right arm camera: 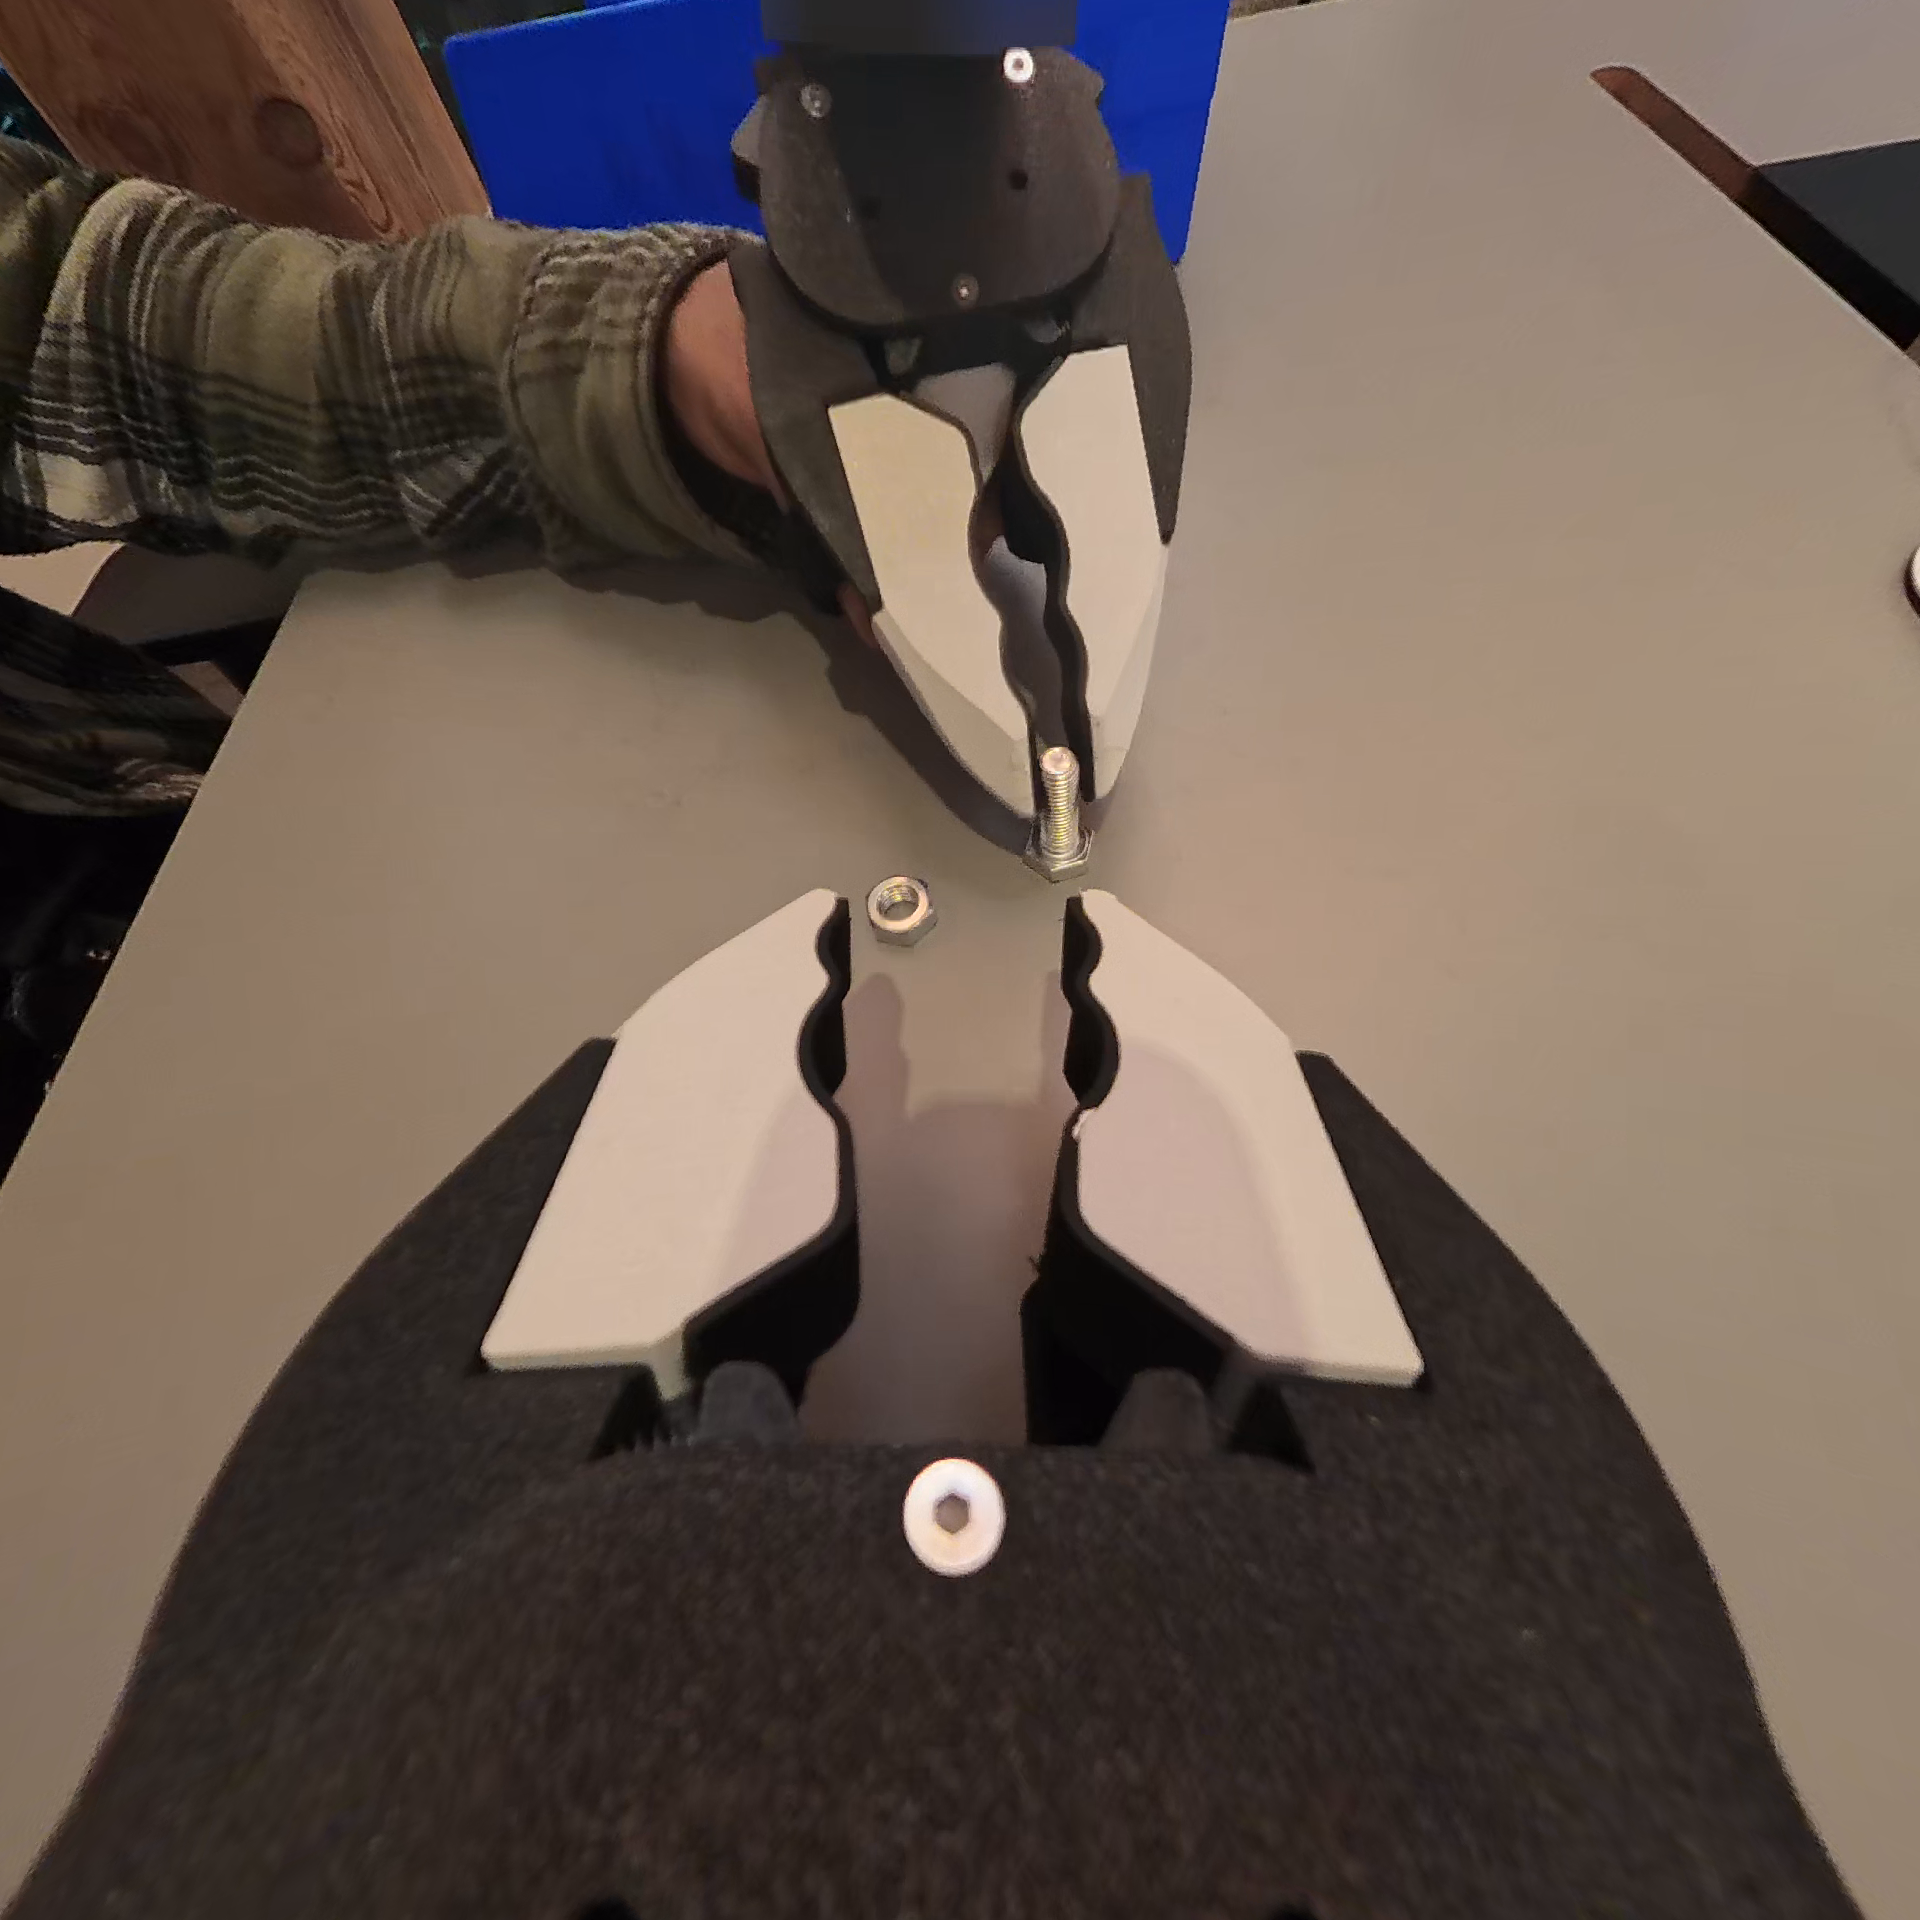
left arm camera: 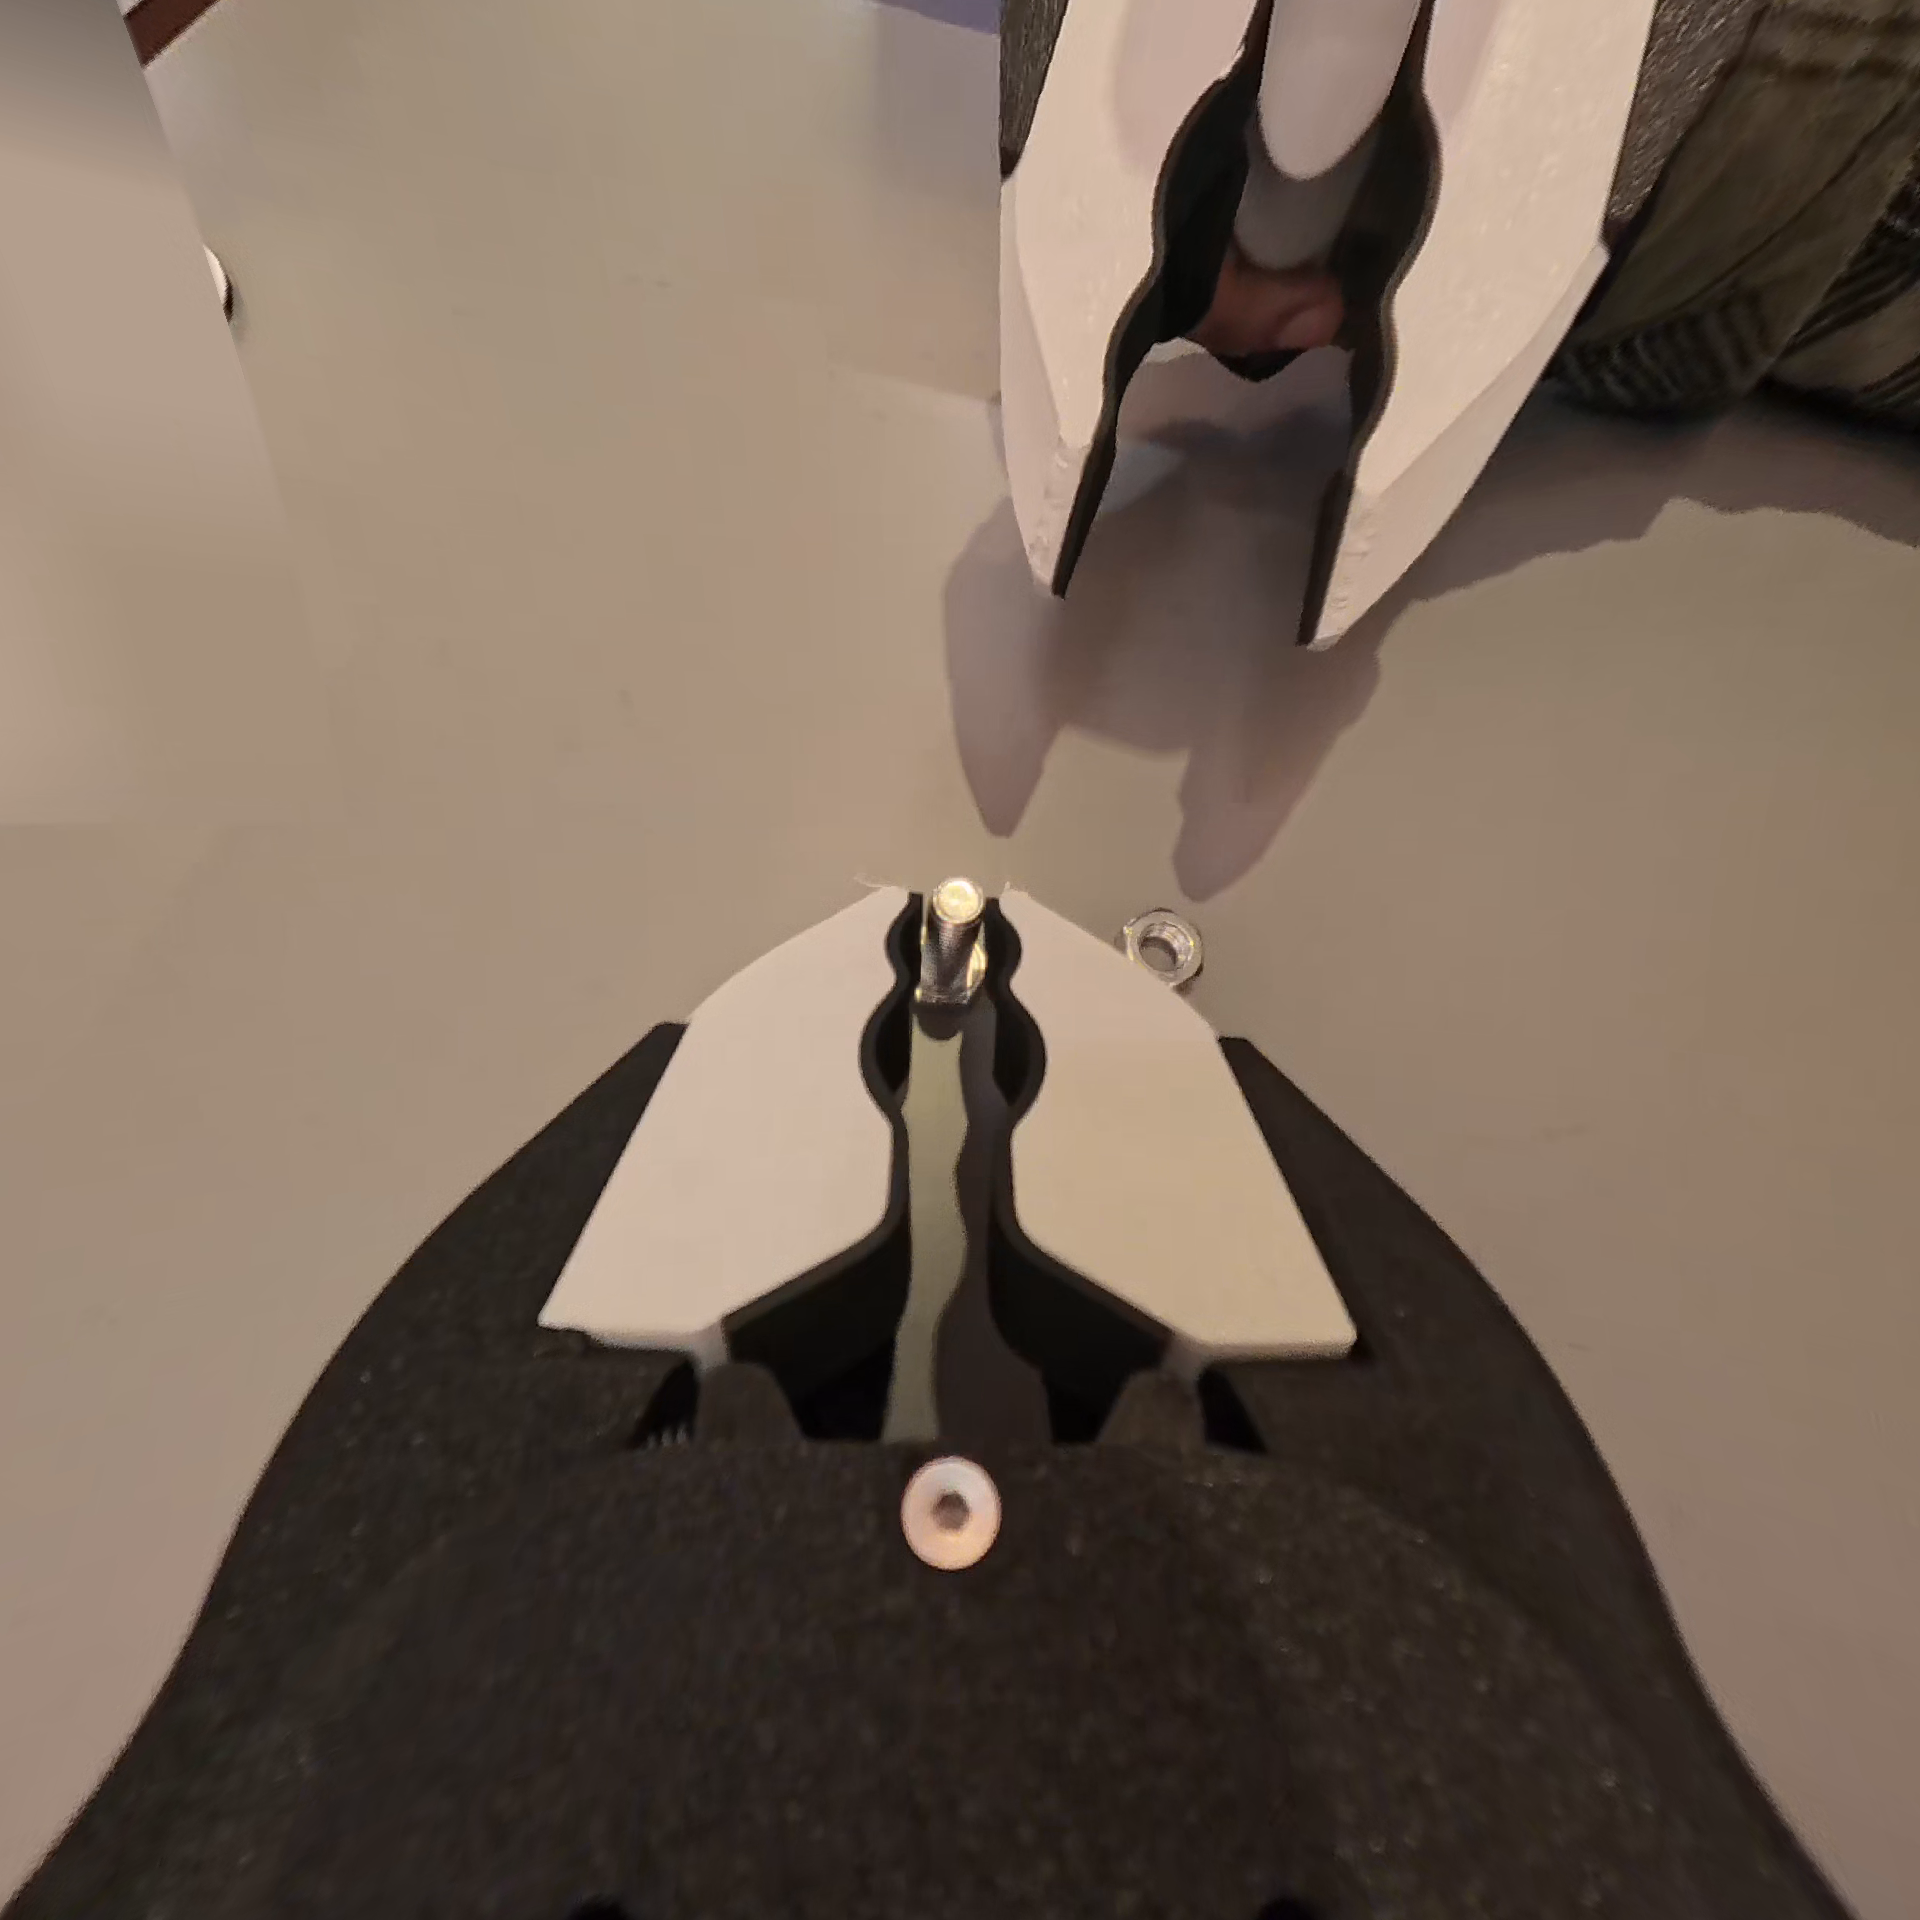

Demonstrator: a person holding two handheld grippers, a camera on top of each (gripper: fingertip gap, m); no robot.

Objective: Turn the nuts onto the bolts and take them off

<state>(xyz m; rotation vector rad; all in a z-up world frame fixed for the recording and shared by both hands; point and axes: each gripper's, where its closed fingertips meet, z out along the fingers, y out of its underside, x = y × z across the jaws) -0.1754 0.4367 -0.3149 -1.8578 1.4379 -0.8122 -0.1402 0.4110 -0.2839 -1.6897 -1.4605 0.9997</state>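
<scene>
Nearest the lens: left gripper (left arm camera: 956, 896), black body, pale fingers pinching together on the bolt (left arm camera: 951, 951). The bolt is standing head-down on the grey table (left arm camera: 520, 623), threaded end pointing up; in the right wrist view its hex head (right arm camera: 1057, 858) is resting flat on the surface.

The nut (right arm camera: 903, 908) is lying flat on the table just beside the bolt, hole upward, not gripped by anything.

Right gripper (right arm camera: 951, 906) is hovering low with its fingers spread wide and nothing between them; the nut is sitting just beyond its left fingertip (right arm camera: 821, 914), off the centreline.

Step in hand, as judged: picking up the nut to start it on the thread. To do it well:
- shift the right gripper sideways until the nut is sitting centred between the fingers;
- be closing on two opposite flats, not corners, keeping the nut level;
- left gripper should be holding the bolt upright and steady, so the nut is meeting the thread squarely and not cross-threading.
</scene>
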